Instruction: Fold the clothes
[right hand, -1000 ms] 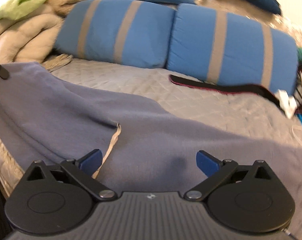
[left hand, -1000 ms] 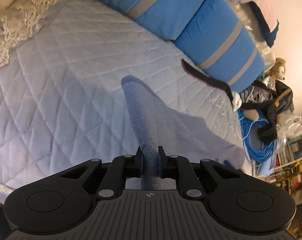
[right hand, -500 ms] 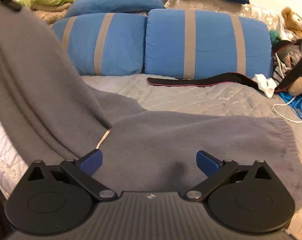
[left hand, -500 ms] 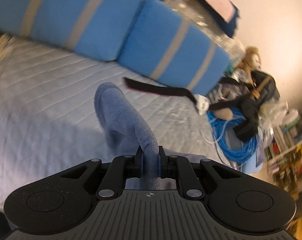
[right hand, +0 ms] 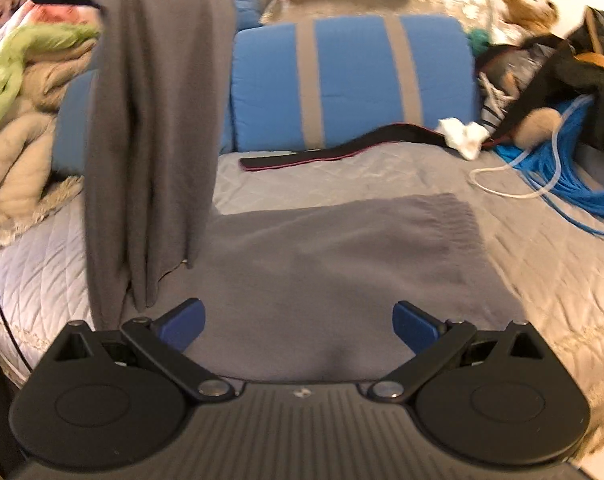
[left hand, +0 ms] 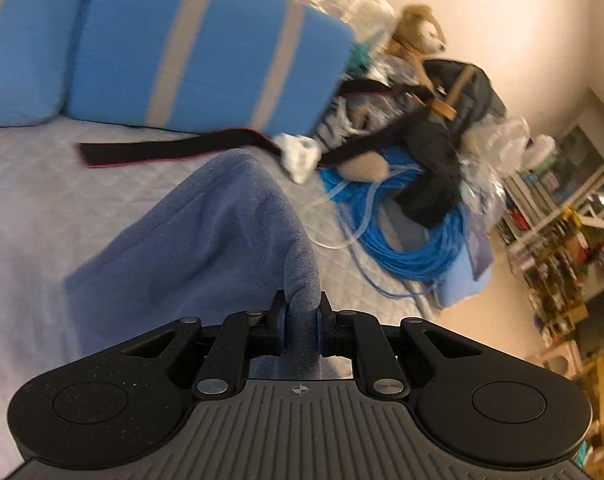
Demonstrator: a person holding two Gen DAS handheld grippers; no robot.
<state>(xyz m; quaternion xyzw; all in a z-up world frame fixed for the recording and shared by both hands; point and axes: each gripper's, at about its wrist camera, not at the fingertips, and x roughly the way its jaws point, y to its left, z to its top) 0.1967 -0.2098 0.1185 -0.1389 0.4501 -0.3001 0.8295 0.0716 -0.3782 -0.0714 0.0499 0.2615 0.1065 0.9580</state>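
Note:
A grey fleece garment [right hand: 342, 264] lies partly flat on the quilted bed [right hand: 542, 264]. Its left part [right hand: 154, 120] hangs in a long lifted fold from the upper left of the right wrist view. My left gripper [left hand: 301, 322] has that fabric [left hand: 222, 232] pinched between its pads; its jaws are opening slightly with the cloth still between them. My right gripper [right hand: 298, 320] stands wide open low over the flat part of the garment, with nothing between its fingers.
Two blue pillows with grey stripes [right hand: 354, 80] line the back of the bed. A black strap [right hand: 322, 154] lies before them. Blue cable coils [left hand: 406, 240], a teddy bear [right hand: 526, 0] and dark bags sit at the right. Piled bedding [right hand: 18, 92] is at the left.
My left gripper has carried the pinched fabric up and to the right, so the fold now hangs high. The right gripper has shifted sideways, staying open over the flat cloth.

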